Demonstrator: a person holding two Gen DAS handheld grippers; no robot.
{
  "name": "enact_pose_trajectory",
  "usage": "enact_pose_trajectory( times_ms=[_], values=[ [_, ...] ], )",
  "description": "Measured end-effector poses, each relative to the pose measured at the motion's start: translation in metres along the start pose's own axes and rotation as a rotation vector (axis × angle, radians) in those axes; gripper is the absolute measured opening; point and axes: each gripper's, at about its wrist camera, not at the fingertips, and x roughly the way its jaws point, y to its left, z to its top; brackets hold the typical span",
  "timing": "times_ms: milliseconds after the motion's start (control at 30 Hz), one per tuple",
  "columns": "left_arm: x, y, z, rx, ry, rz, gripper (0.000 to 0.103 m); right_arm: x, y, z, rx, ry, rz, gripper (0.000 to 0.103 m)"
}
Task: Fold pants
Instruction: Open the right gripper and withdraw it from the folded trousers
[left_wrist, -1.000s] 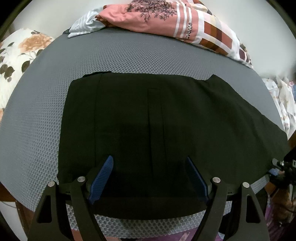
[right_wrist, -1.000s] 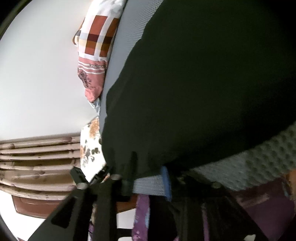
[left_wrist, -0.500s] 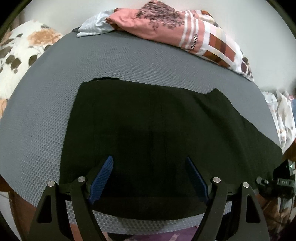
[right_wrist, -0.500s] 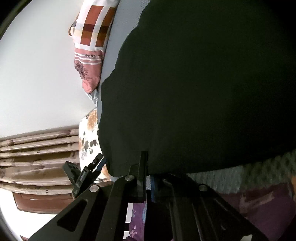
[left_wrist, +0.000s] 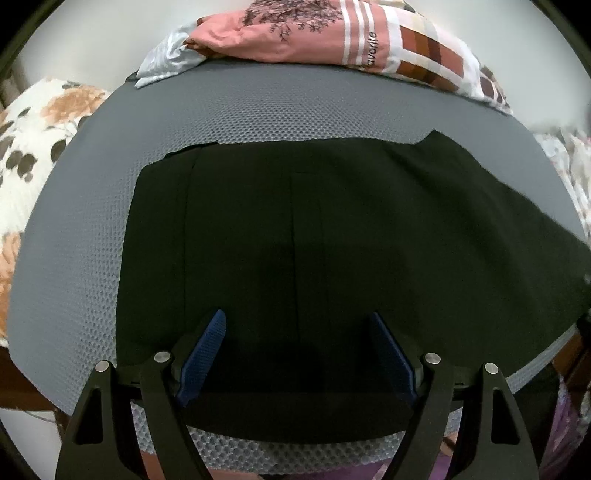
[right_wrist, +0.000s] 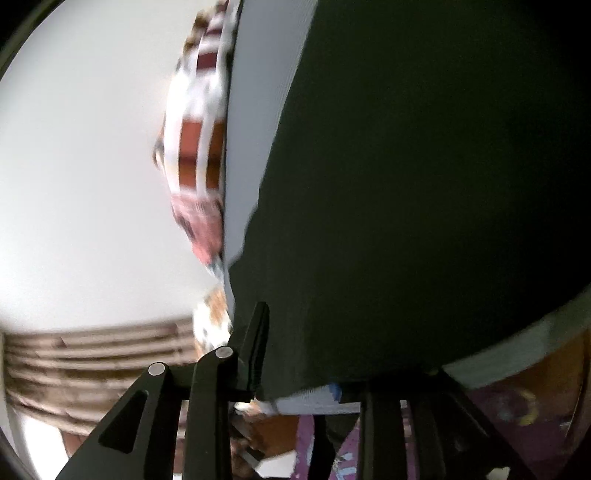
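Note:
Black pants (left_wrist: 332, 240) lie flat on a grey honeycomb mat (left_wrist: 258, 110), waistband end at the left, legs running off to the right. My left gripper (left_wrist: 297, 354) is open, its blue pads (left_wrist: 207, 347) spread over the near edge of the pants and holding nothing. In the blurred right wrist view the pants (right_wrist: 424, 184) fill the frame. My right gripper (right_wrist: 295, 373) is there at the fabric's near edge; one finger (right_wrist: 255, 347) shows, the other is hidden behind the cloth, so its state is unclear.
A pink, white and brown patterned blanket (left_wrist: 351, 37) lies along the mat's far edge. A floral pillow (left_wrist: 33, 147) is at the left. A wooden headboard (right_wrist: 92, 354) and white wall (right_wrist: 74, 184) show in the right wrist view.
The right gripper has swung along the pants' edge, its view blurred by motion. The left gripper has shifted slightly and stays open.

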Motion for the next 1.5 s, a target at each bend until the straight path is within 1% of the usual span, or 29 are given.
enact_pose_trajectory(
  times_ms=[33, 200, 300, 400, 467, 500, 533, 567, 600, 633, 733, 800, 833, 867, 933, 967, 1000, 1067, 1100, 1133, 1167, 1200, 1267, 1367, 1433, 1500],
  values=[
    [0.000, -0.001, -0.001, 0.006, 0.000, 0.003, 0.083, -0.012, -0.002, 0.008, 0.000, -0.027, 0.002, 0.026],
    [0.001, -0.003, 0.000, 0.000, -0.006, -0.009, 0.088, -0.098, -0.023, 0.055, 0.007, -0.246, 0.009, 0.026],
    [0.002, -0.005, 0.000, 0.012, -0.010, 0.003, 0.089, -0.144, -0.032, 0.082, -0.001, -0.368, -0.015, 0.028],
    [0.003, -0.007, 0.000, 0.020, -0.015, 0.014, 0.091, -0.184, -0.048, 0.108, 0.025, -0.455, -0.024, 0.028],
    [0.004, -0.008, 0.000, 0.019, -0.021, 0.018, 0.093, -0.200, -0.051, 0.122, 0.023, -0.477, -0.028, 0.026],
    [0.005, -0.009, 0.001, 0.021, -0.023, 0.023, 0.094, -0.205, -0.048, 0.128, 0.013, -0.486, -0.043, 0.023],
    [0.005, -0.010, 0.001, 0.023, -0.025, 0.027, 0.096, -0.210, -0.047, 0.133, 0.013, -0.494, -0.057, 0.018],
    [0.006, -0.011, 0.001, 0.027, -0.028, 0.034, 0.096, -0.210, -0.046, 0.138, 0.002, -0.491, -0.066, 0.010],
    [0.007, -0.012, 0.001, 0.031, -0.031, 0.039, 0.097, -0.212, -0.046, 0.143, -0.001, -0.489, -0.087, 0.008],
    [0.007, -0.013, 0.001, 0.034, -0.034, 0.043, 0.098, -0.212, -0.046, 0.147, 0.003, -0.487, -0.099, 0.007],
    [0.007, -0.011, 0.002, 0.032, -0.043, 0.046, 0.099, -0.206, -0.038, 0.154, -0.021, -0.473, -0.094, 0.006],
    [0.008, -0.011, 0.002, 0.031, -0.049, 0.050, 0.099, -0.209, -0.031, 0.152, -0.052, -0.476, -0.044, 0.006],
    [0.009, -0.011, 0.002, 0.034, -0.052, 0.055, 0.100, -0.208, -0.026, 0.151, -0.068, -0.483, -0.035, 0.006],
    [0.009, -0.012, 0.003, 0.037, -0.054, 0.059, 0.100, -0.208, -0.025, 0.153, -0.087, -0.484, -0.043, 0.006],
    [0.010, -0.012, 0.004, 0.035, -0.055, 0.061, 0.102, -0.208, -0.031, 0.155, -0.091, -0.482, -0.109, 0.006],
    [0.010, -0.012, 0.004, 0.034, -0.056, 0.062, 0.102, -0.208, -0.034, 0.156, -0.092, -0.478, -0.133, 0.008],
    [0.011, -0.012, 0.004, 0.035, -0.058, 0.063, 0.102, -0.211, -0.039, 0.155, -0.083, -0.472, -0.128, 0.005],
    [0.011, -0.013, 0.003, 0.037, -0.064, 0.065, 0.103, -0.217, -0.048, 0.154, -0.063, -0.460, -0.098, 0.004],
    [0.011, -0.013, 0.003, 0.038, -0.065, 0.066, 0.103, -0.221, -0.051, 0.154, -0.050, -0.462, -0.082, 0.014],
    [0.011, -0.013, 0.004, 0.039, -0.065, 0.066, 0.103, -0.227, -0.054, 0.153, -0.037, -0.479, -0.059, 0.020],
    [0.011, -0.012, 0.004, 0.038, -0.064, 0.065, 0.103, -0.241, -0.058, 0.150, -0.023, -0.526, -0.008, 0.042],
    [0.011, -0.012, 0.004, 0.036, -0.064, 0.063, 0.103, -0.253, -0.062, 0.146, -0.009, -0.569, 0.019, 0.059],
    [0.011, -0.012, 0.004, 0.037, -0.066, 0.062, 0.103, -0.270, -0.066, 0.139, -0.005, -0.617, 0.030, 0.060],
    [0.011, -0.012, 0.004, 0.040, -0.069, 0.059, 0.103, -0.283, -0.069, 0.127, -0.023, -0.614, 0.003, 0.060],
    [0.011, -0.010, 0.005, 0.035, -0.068, 0.054, 0.103, -0.282, -0.069, 0.121, -0.038, -0.595, -0.029, 0.060],
    [0.010, -0.010, 0.005, 0.028, -0.069, 0.048, 0.103, -0.280, -0.070, 0.116, -0.050, -0.587, -0.025, 0.060]
  ],
)
